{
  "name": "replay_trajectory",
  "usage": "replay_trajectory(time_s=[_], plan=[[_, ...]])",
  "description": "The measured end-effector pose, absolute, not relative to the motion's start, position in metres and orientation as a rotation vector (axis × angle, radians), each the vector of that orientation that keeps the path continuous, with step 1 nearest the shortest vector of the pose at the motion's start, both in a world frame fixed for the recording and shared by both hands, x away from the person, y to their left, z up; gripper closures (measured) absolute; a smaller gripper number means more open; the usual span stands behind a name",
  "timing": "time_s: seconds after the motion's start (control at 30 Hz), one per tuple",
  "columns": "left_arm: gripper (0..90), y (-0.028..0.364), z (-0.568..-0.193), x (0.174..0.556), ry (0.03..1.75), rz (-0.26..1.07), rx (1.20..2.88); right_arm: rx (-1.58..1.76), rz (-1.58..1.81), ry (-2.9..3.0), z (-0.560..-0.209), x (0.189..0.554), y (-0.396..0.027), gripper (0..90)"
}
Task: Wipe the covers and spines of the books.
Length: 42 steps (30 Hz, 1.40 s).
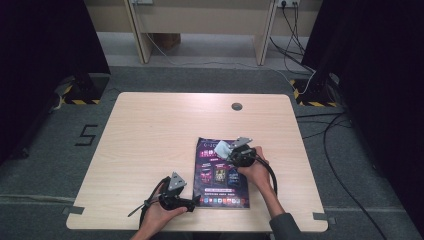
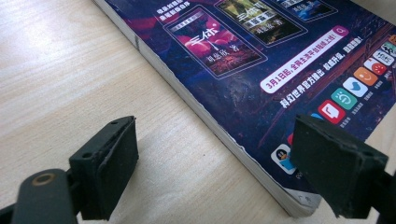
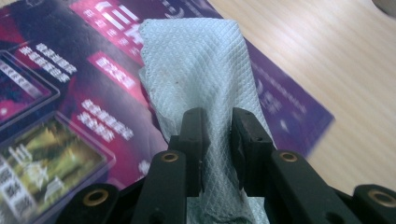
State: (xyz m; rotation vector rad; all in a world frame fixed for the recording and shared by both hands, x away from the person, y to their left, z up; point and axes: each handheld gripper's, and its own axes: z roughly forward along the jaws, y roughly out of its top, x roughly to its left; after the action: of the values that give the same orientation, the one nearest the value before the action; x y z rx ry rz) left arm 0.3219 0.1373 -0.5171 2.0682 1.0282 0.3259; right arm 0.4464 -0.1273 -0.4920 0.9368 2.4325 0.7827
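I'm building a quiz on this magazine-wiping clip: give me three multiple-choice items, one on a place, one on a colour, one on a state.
1. Where does the magazine lie?
A. on the near right part of the table
B. at the far left corner
C. on the floor

2. What colour is the tissue held over the cover?
A. red
B. pale, near white
C. black

3. How does the left gripper stand?
A. shut on the magazine
B. shut on the tissue
C. open, its fingers astride the magazine's near corner

Answers: 1 A, the high view shows the magazine toward the person's right. 2 B, the right gripper view shows pale quilted paper pinched in the right gripper. 3 C, the left gripper view shows a wide gap with nothing pinched.
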Motion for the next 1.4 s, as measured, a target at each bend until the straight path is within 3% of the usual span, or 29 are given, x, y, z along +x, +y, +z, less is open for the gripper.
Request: replay_trajectory(time_s=[0.2,0.57,0.8,1.0,1.4], plan=[[14.2,0.137,-0.518,0.322,1.033,0.322,2.062,0.944,0.808,2.415,-0.494,0.424,-0.131,75.1],[14.3,0.137,-0.517,0.322,1.033,0.329,2.063,0.760,0.841,2.500,-0.495,0.415,-0.070,75.4],[14.3,0.137,-0.517,0.322,1.025,0.331,2.069,0.682,0.870,2.554,-0.495,0.397,-0.057,74.9],[14.4,0.137,-0.517,0.322,1.027,0.331,2.065,0.694,0.859,2.546,-0.494,0.400,-0.070,74.8],[14.4,0.137,-0.517,0.322,1.022,0.331,2.068,0.941,0.747,2.423,-0.491,0.415,-0.148,74.6]])
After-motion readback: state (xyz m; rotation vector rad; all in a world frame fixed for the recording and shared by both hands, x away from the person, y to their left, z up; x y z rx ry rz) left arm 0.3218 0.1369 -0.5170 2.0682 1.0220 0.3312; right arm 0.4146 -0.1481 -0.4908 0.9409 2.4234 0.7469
